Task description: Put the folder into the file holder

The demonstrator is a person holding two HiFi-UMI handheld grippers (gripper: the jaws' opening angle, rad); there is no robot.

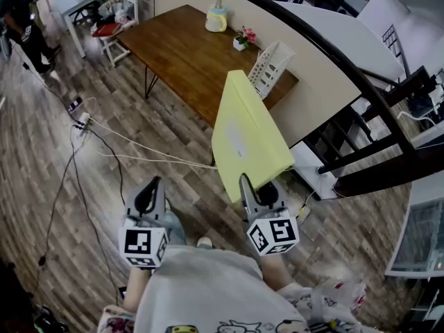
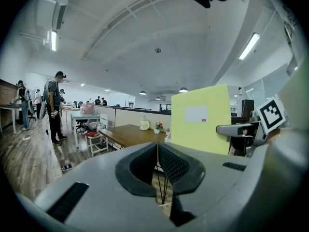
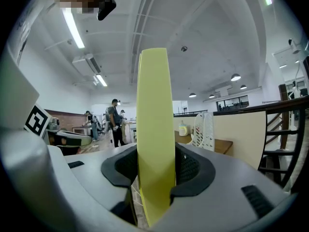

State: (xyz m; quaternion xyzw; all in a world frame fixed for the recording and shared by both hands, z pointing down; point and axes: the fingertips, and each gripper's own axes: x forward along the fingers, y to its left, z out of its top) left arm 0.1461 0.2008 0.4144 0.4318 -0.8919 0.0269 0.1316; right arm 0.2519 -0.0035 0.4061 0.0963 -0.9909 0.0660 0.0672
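Wooden table [image 1: 180,54] lies well ahead of the right gripper [image 1: 258,187], which clamps the yellow folder [image 1: 246,141] on edge, probably to slide it edgewise into the white file holder [image 1: 270,68] there, while the left gripper [image 1: 151,191] alongside has its jaws together, empty.

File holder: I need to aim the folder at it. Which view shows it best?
The head view: the file holder shows nearly whole, from above, at the table's corner. The right gripper view shows it side-on past the folder; in the left gripper view the folder covers it almost entirely.
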